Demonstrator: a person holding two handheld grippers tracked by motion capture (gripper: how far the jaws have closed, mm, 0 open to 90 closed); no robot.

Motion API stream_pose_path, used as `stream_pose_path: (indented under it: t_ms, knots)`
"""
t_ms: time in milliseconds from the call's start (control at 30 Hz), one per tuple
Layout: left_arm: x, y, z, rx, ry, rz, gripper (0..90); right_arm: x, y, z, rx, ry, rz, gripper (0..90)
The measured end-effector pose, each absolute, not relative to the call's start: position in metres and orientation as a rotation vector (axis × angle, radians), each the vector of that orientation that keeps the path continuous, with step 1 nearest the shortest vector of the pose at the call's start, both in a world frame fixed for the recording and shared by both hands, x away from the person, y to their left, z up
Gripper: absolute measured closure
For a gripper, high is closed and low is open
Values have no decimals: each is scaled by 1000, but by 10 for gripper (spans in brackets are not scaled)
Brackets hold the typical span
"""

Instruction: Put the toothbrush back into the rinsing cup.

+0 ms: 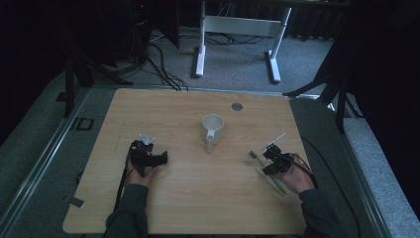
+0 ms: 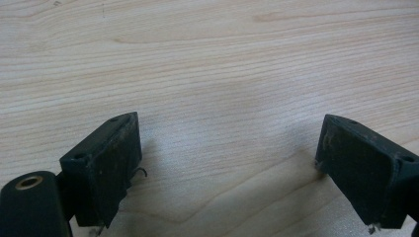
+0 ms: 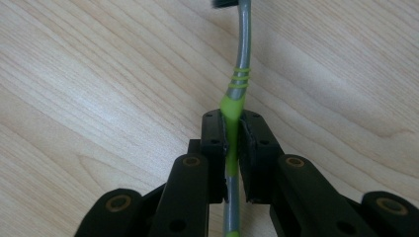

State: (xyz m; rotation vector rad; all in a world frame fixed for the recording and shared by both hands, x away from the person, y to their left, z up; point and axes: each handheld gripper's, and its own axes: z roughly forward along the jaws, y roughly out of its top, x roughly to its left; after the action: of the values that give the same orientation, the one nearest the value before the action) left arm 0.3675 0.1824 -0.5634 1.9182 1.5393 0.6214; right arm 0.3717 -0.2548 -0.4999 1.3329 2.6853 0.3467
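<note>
The right claw is clamped tight on a toothbrush, its two black jaws pressing from either side on the lime-green part of the handle. In the right gripper view, the grey neck of the toothbrush runs on past the jaw tips, ringed by three thin green bands, and curves up to a dark head at the top edge; the rest of the handle passes back between the jaws toward the bottom. Pale wood grain of the counter lies behind it.

In the high view, the right claw sits right of and nearer the person than the white mug, well apart from it. The toothbrush pokes out of the jaws toward the mug, its head low over the counter, though whether it touches the wood I cannot tell. A clear, long tube-like case lies on the counter just under the claw and the right hand.

The mug stands upright near the middle of the counter, its handle pointing toward the person.

The left claw rests left of the mug, also well apart from it, held by the left hand. In the left gripper view, its jaws stand wide apart with bare wood between them and nothing gripped.
</note>
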Motion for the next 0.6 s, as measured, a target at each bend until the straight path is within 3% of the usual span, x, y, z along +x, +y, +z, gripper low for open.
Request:
stream_pose_path:
  t_ms: [600]
  knots:
    - [367,182,-563,1917,1540,621,108,372,-256,-488,1344,2641,446,816]
